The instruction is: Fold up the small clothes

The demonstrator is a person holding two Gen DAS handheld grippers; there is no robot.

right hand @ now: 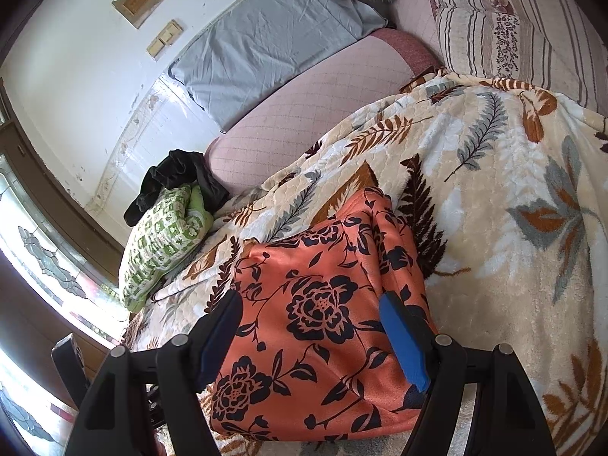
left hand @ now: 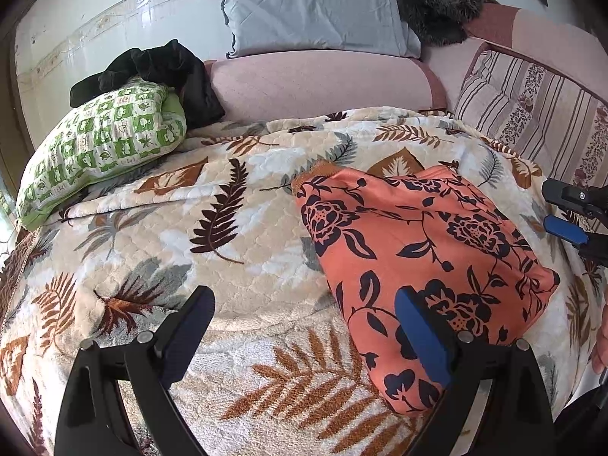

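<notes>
An orange garment with a dark floral print [left hand: 429,250] lies folded into a rough rectangle on the leaf-patterned blanket [left hand: 228,250]. It also shows in the right wrist view [right hand: 323,326]. My left gripper [left hand: 304,304] is open and empty just left of the garment's near edge, its right finger beside the cloth. My right gripper [right hand: 309,311] is open above the garment, one finger on each side of it, holding nothing. The right gripper also shows at the right edge of the left wrist view [left hand: 570,212].
A green checked pillow [left hand: 102,148] with dark clothing [left hand: 159,72] on it lies at the far left. A grey pillow [left hand: 315,11], a pink bolster [left hand: 319,83] and a striped cushion [left hand: 532,117] line the back. A window [right hand: 34,250] is at the left.
</notes>
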